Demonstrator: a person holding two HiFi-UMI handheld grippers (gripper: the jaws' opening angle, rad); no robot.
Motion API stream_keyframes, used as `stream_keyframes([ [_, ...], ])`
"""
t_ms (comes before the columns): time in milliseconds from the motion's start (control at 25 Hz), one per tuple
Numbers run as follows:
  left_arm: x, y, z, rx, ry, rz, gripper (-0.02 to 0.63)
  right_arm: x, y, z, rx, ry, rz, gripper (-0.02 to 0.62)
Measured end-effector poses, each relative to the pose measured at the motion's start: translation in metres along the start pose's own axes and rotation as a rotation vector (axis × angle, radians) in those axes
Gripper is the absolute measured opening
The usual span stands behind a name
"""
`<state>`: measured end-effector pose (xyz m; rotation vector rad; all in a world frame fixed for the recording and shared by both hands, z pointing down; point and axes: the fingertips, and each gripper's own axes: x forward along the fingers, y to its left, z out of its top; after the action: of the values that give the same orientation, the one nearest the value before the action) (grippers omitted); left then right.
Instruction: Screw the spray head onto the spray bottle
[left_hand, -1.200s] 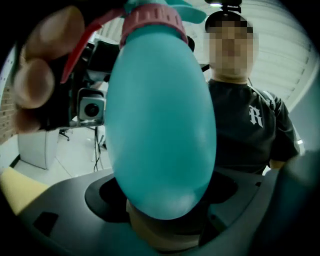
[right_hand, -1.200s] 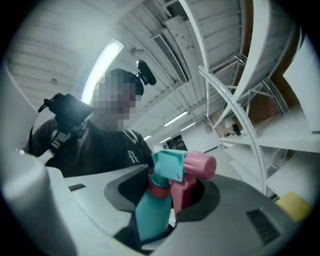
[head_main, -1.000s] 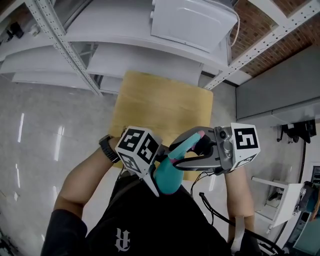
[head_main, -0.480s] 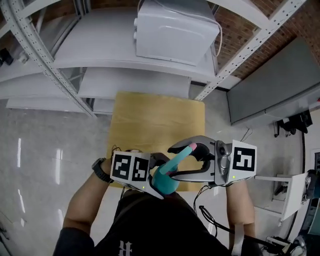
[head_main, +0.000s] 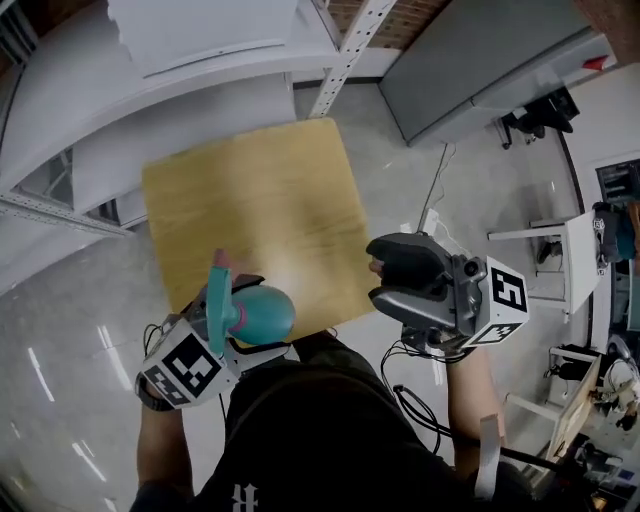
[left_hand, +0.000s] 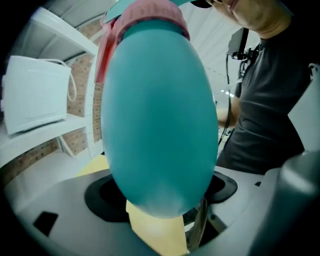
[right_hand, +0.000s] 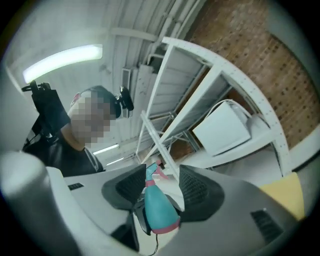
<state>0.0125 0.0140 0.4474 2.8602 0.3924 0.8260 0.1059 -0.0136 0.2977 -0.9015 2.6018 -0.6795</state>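
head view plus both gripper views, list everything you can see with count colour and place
teal plastic spray bottle: 1, teal with pink collar, spray head on, in left gripper
square wooden table: 1, light yellow-brown, centre of head view
metal shelving: 1, white, behind table
white plastic box: 1, white, on shelving
polished floor: 1, grey, under table
left gripper: 1, grey, shut on bottle
right gripper: 1, grey, jaws just opened wider, nothing between them

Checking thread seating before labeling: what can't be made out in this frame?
- Left gripper view: bottle fills the frame, hiding the left tongs' contact; spray head cut off by the top edge.
- Head view: head-to-bottle joint too small; seating unclear.
- Right gripper view: bottle distant and small; thread detail lost.
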Motion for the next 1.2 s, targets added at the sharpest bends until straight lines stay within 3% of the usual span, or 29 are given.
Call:
stream_keyframes([
  [80,0.005,0.008,-0.005,-0.078,-0.008,0.068,0.417,-0.018,-0.005,-0.003,0.049,-0.052,-0.074,0.204],
  [160,0.008,0.007,-0.003,-0.132,-0.037,0.148,0.417,-0.021,0.0,-0.01,0.055,-0.041,-0.112,0.204],
  [240,0.007,0.002,0.001,-0.147,-0.066,0.248,0.417,-0.017,0.006,-0.022,0.012,0.022,-0.139,0.194],
  [440,0.012,-0.033,-0.003,-0.161,-0.04,0.44,0.417,-0.03,0.023,-0.053,-0.118,0.176,-0.176,0.068],
  [520,0.026,-0.053,0.002,-0.167,-0.03,0.505,0.417,-0.054,0.028,-0.058,-0.114,0.179,-0.159,0.013],
  [640,0.059,-0.087,0.02,-0.229,-0.051,0.617,0.417,-0.098,0.034,-0.063,-0.131,0.19,-0.094,0.003],
  [880,0.142,-0.186,0.062,-0.389,-0.088,0.724,0.417,-0.2,0.079,-0.066,-0.167,0.242,0.009,0.003],
  [1200,0.17,-0.258,0.096,-0.353,-0.038,0.791,0.417,-0.261,0.14,-0.055,-0.169,0.211,0.029,0.002],
])
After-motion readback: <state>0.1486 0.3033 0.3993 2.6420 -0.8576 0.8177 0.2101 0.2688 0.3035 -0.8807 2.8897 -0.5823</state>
